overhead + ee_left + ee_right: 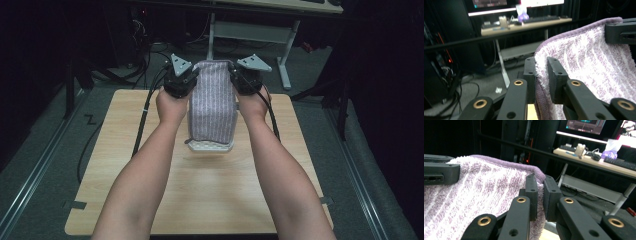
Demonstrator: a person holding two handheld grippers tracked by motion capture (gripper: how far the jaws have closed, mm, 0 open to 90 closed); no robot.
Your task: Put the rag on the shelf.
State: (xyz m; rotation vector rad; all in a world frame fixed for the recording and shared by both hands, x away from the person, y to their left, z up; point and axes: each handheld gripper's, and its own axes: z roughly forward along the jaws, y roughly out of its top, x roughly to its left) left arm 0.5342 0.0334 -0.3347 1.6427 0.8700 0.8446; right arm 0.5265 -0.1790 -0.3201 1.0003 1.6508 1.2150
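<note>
Left tongs (194, 76) and right tongs (234, 76) each pinching a top corner of a striped purple towel (212, 102), hanging mid-frame over a wooden surface (125, 165).

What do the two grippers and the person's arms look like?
Both the left gripper and the right gripper are black, each topped by a grey three-cornered plate. Their jaws are flat black blocks on links with brass-coloured pivot rings. A black cable trails from each. The forearms are bare, with no sleeves or gloves.
</note>
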